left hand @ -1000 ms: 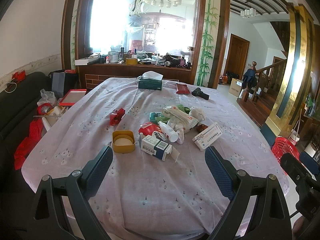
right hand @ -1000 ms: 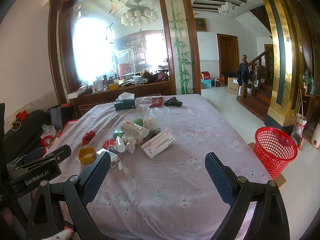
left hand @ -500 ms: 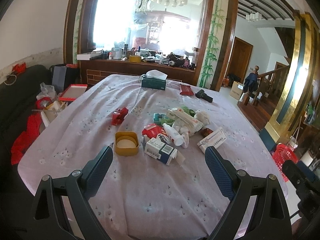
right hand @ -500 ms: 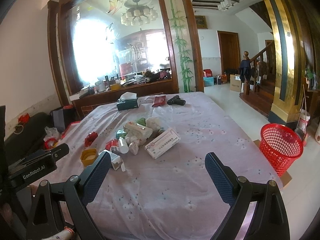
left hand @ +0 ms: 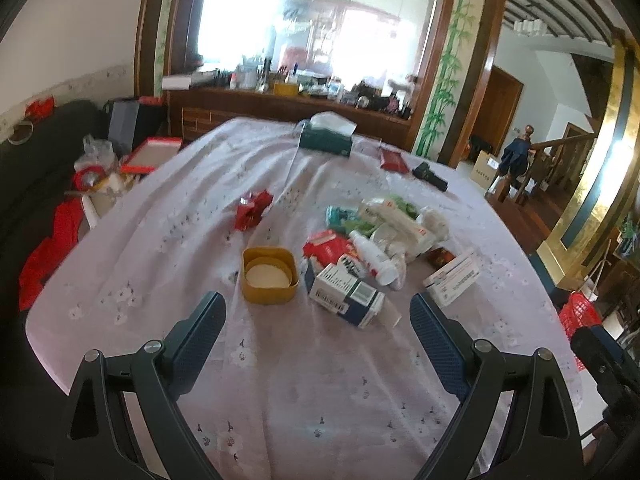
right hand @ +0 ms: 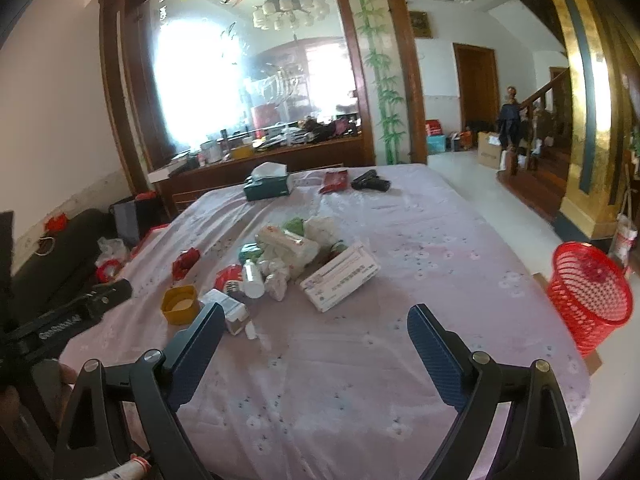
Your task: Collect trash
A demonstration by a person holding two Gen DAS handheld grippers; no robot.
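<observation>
The trash is a loose heap mid-surface on the pale floral cloth [left hand: 328, 400]: a yellow tub [left hand: 270, 275] with a white disc inside, a white-and-blue carton [left hand: 344, 294] lying on its side, a white bottle [left hand: 374, 258], crumpled wrappers and a flat white box [right hand: 339, 277]. A red mesh basket [right hand: 590, 294] stands on the floor, right. Left gripper [left hand: 318, 342] and right gripper [right hand: 314, 342] hover at the near edge, jaws spread and holding nothing.

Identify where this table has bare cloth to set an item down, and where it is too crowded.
Bare cloth: the near strip between the hand-held grippers and the yellow container; the right side from the white flat box towards the red basket; the band between the tissue box and the pile. Crowded: the middle, where boxes, bottle and wrappers touch.
</observation>
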